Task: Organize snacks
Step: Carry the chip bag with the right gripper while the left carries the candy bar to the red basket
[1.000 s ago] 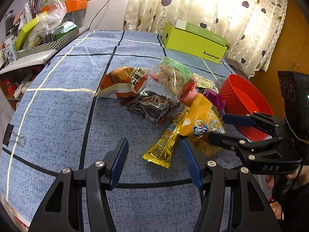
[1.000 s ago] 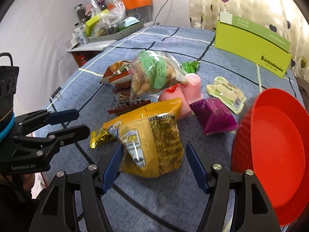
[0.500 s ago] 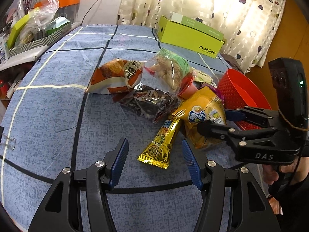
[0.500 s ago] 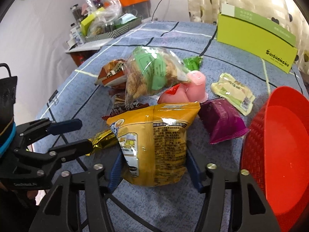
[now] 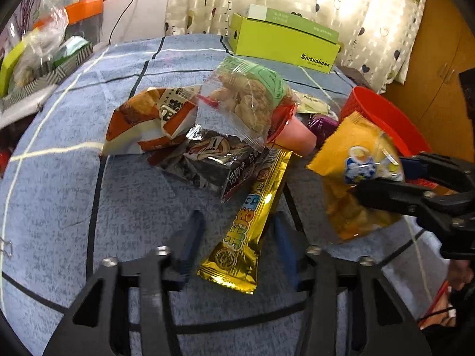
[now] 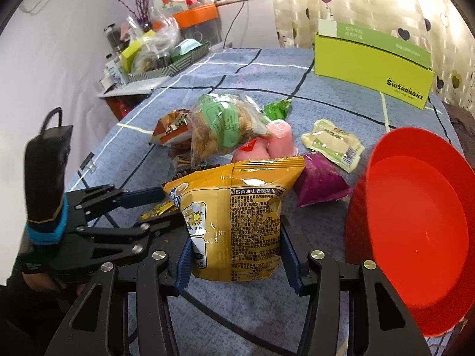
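A long gold snack bar (image 5: pixel 246 231) lies on the blue cloth between the pads of my left gripper (image 5: pixel 237 237). Its jaws are closing, and a gap still shows on the left side of the bar. My right gripper (image 6: pixel 237 255) is shut on a yellow chip bag (image 6: pixel 234 222), with both blue pads pressing its sides as the jaws close further. The bag hangs just above the cloth. In the left wrist view the yellow chip bag (image 5: pixel 353 160) sits in the right gripper (image 5: pixel 383 178), in front of the red bowl (image 5: pixel 380 115). The red bowl (image 6: pixel 415 222) stands empty at the right.
A pile of snacks lies mid-table: an orange-white bag (image 5: pixel 148 118), a clear bag with a green label (image 5: pixel 246 98), a dark pack (image 5: pixel 213 160), pink jelly cups (image 6: pixel 279 136), a purple pack (image 6: pixel 320 184) and a pale pack (image 6: pixel 332 145). A green box (image 5: pixel 285 41) stands behind.
My left gripper has moved forward and down over the gold bar and its jaws have narrowed. My right gripper has shut on the yellow chip bag and raised it slightly.
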Demonstrator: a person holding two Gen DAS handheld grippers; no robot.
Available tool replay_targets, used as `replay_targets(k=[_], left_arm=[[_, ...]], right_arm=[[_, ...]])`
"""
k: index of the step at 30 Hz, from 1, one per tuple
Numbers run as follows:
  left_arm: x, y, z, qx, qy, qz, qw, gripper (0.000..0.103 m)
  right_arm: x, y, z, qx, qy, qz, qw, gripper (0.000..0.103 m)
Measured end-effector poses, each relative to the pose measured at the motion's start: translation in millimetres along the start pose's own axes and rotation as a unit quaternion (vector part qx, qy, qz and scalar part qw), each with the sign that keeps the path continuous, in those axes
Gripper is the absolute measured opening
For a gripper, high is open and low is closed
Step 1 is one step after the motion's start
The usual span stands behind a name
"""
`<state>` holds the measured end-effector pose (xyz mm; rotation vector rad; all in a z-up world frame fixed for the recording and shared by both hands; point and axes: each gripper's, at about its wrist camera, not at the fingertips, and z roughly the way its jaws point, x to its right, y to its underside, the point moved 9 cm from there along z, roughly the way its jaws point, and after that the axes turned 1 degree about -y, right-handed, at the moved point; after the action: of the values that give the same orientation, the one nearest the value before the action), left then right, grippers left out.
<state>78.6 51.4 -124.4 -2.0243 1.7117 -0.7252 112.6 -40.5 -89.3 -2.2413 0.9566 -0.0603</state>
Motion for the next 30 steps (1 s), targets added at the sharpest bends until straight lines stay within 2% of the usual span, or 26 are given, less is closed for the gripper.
replay_targets(k=[9, 19, 30], left_arm=[[22.8, 7.0, -5.4, -0.001, 0.013, 0.028, 0.9995, 0.024], [28.9, 12.1, -26.4, 0.014, 0.026, 0.019, 0.9994, 0.024], [45.1, 0.6, -52.9, 0.045, 0.041, 0.027, 0.9978, 0.024]], right_arm=[[0.5, 2.0, -21.4, 0.021, 0.001, 0.004, 1.0, 0.049], [-0.1, 7.7, -48.3, 0.047, 0.006, 0.008, 0.999, 0.049], [10.4, 8.0, -73.5, 0.072, 0.02, 0.016, 0.997, 0.049]])
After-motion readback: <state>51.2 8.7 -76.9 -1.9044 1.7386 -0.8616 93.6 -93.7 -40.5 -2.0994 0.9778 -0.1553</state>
